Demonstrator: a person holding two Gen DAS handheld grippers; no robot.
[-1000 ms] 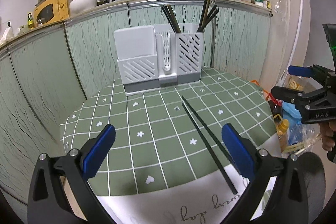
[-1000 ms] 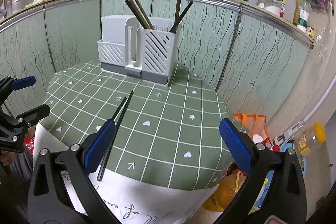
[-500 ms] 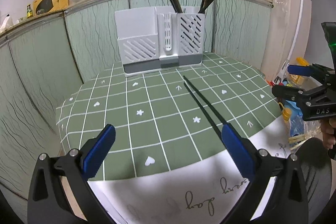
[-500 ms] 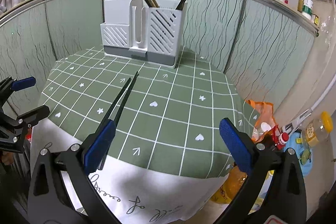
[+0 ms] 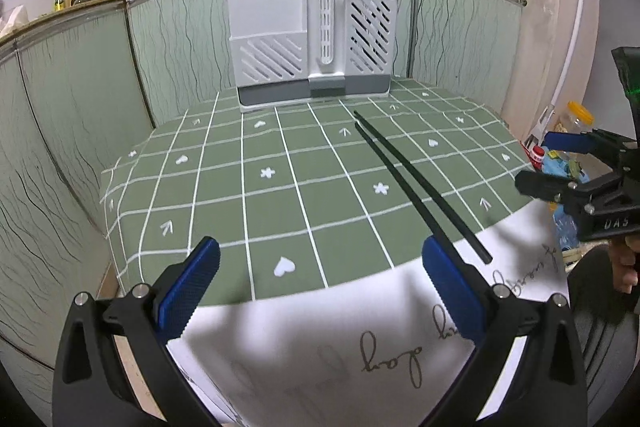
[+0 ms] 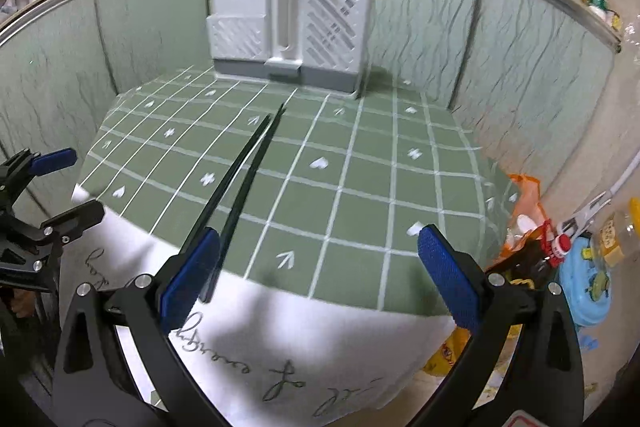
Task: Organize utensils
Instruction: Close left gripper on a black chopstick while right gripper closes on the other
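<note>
Several chopsticks are already stood in the white utensil holder (image 5: pixel 312 43); one black pair (image 5: pixel 416 183) is left lying on the green checked tablecloth (image 5: pixel 224 195). Both the left gripper (image 5: pixel 320 291) and the right gripper (image 6: pixel 320 275) are held wide apart, nothing gripped.

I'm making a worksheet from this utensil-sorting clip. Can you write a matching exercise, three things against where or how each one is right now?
Things:
1. pair of black chopsticks
2. utensil holder
3. left gripper

Place or state:
A. standing at the table's far edge, chopsticks already in its right compartment
B. open, holding nothing
C. lying flat on the green checked tablecloth

Pairs: 1-C, 2-A, 3-B
</note>
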